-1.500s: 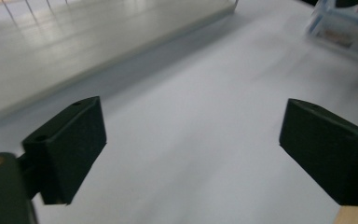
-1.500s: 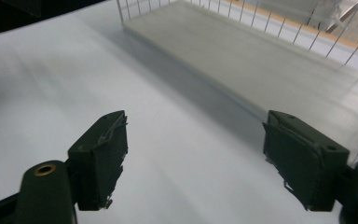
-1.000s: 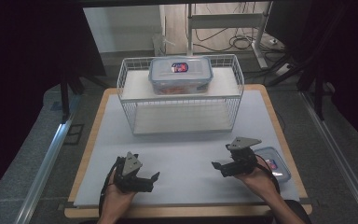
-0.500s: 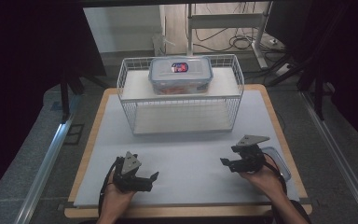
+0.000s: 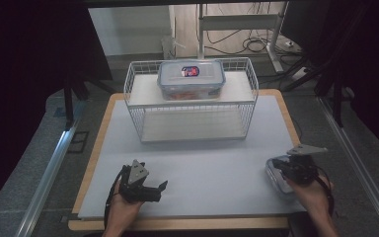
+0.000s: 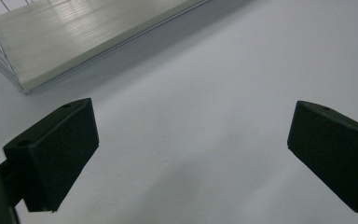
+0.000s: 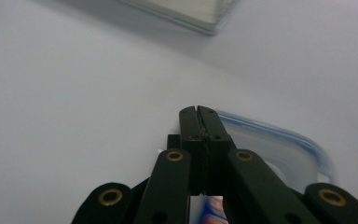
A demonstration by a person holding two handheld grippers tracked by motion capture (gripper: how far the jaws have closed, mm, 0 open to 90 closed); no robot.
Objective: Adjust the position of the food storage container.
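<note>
While resting near-left on the bench point(image 5: 202, 163), left hand-held gripper point(image 5: 148, 190) has jaws spread wide, nothing btwn them; in left gripper view, pads point(image 6: 58, 154) well apart over bare white surface, w/ edge of the rack's lower shelf point(image 6: 74, 32) at far left. Mid-bench, far side: white wire rack point(image 5: 192, 101), w/ clear lidded container point(image 5: 191, 79) sitting on its top shelf, red-blue label on lid. Near-right: right hand-held gripper point(image 5: 290, 170) just above a second clear container point(image 5: 275, 178) lying flat on the bench close to its right edge. Jaws just been closing, now pressed fully together w/ nothing btwn them. In right gripper view, closed tips point(image 7: 199, 116) over that container's blue-rimmed lid point(image 7: 279, 140); can't tell if touching it. Grey three-cornered plate on top of right hand-held gripper tilted toward the right.
</note>
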